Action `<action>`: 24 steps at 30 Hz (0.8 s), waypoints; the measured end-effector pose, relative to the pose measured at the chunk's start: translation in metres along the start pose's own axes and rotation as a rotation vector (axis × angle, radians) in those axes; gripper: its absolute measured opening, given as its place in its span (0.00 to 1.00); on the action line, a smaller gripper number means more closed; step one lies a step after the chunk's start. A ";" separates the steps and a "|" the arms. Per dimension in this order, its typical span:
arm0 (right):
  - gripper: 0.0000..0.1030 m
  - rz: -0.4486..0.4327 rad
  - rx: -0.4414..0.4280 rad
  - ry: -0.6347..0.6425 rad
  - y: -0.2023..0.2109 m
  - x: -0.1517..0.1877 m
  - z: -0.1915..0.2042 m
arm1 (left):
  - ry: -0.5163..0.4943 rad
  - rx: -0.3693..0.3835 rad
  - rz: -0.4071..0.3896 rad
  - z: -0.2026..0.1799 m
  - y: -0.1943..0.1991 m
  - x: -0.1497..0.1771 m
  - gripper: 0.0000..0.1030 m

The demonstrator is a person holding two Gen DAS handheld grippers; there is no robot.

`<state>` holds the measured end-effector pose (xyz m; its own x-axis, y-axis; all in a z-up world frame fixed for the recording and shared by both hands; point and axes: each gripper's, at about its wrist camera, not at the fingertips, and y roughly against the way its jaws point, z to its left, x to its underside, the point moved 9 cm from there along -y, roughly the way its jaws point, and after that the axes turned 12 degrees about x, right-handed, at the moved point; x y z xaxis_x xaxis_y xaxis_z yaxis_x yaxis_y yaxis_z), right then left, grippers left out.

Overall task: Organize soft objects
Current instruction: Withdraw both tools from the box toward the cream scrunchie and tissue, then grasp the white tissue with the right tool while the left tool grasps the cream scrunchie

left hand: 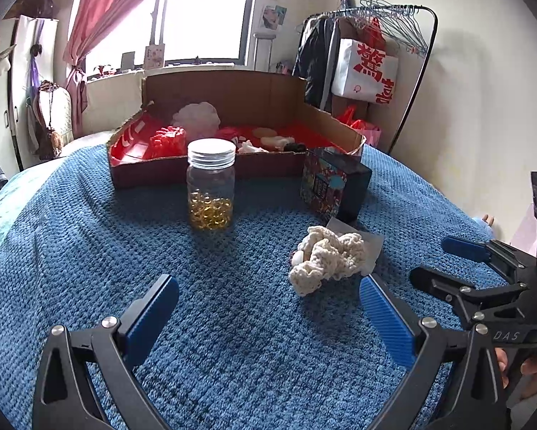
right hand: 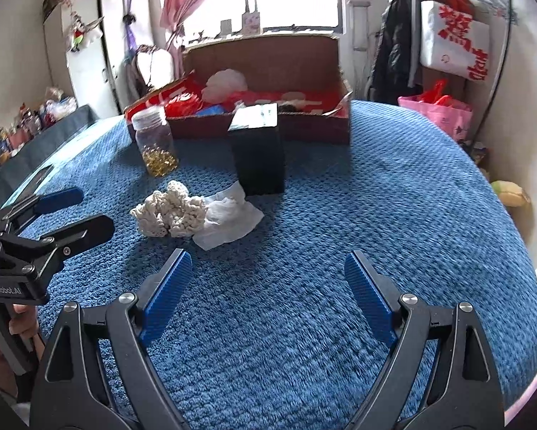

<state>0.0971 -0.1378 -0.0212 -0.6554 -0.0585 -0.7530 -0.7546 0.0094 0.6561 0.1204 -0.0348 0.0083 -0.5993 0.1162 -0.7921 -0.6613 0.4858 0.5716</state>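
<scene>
Crochet work in cream yarn [left hand: 327, 258] lay bunched on the blue knitted blanket [left hand: 232, 322], and every other thing can be placed from it. Touching it on the side toward the black box [right hand: 257, 154] was a crumpled white tissue [right hand: 229, 220], partly tucked under the yarn. Beyond the crochet piece, toward the window, stood a clear jar [left hand: 211, 182] with a white lid and golden beads in its bottom. Farther behind, a cardboard tray [left hand: 232, 93] held red and white soft items, so it was probably the collecting place, and the crochet piece and tissue looked like the items left to gather.

Nearest the crochet piece was the left gripper [left hand: 268, 308], jaws spread wide and holding nothing, one blue pad just beside the yarn's near edge. On the tissue side, and a little back from it, the right gripper [right hand: 268, 279] was likewise spread wide and empty over bare blanket. Both tools pointed downward at the bed, which suited an approach from above onto a limp thing. Yarn that loose would likely sag and trail once lifted, so a pinch through the thickest fold seemed wisest.
</scene>
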 end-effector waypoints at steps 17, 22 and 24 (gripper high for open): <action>0.71 0.119 -0.186 0.227 -0.046 -0.021 0.028 | -0.049 0.154 0.207 -0.018 -0.053 -0.010 0.60; 0.53 0.126 -0.250 0.255 -0.050 -0.024 0.038 | -0.060 0.202 0.251 -0.022 -0.065 -0.010 0.35; 0.31 0.131 -0.284 0.253 -0.052 -0.024 0.042 | -0.057 0.222 0.260 -0.023 -0.069 -0.010 0.30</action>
<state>0.1507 -0.0944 -0.0391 -0.6902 -0.3197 -0.6492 -0.6032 -0.2414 0.7602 0.1620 -0.0892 -0.0187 -0.7048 0.3058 -0.6402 -0.3715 0.6097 0.7002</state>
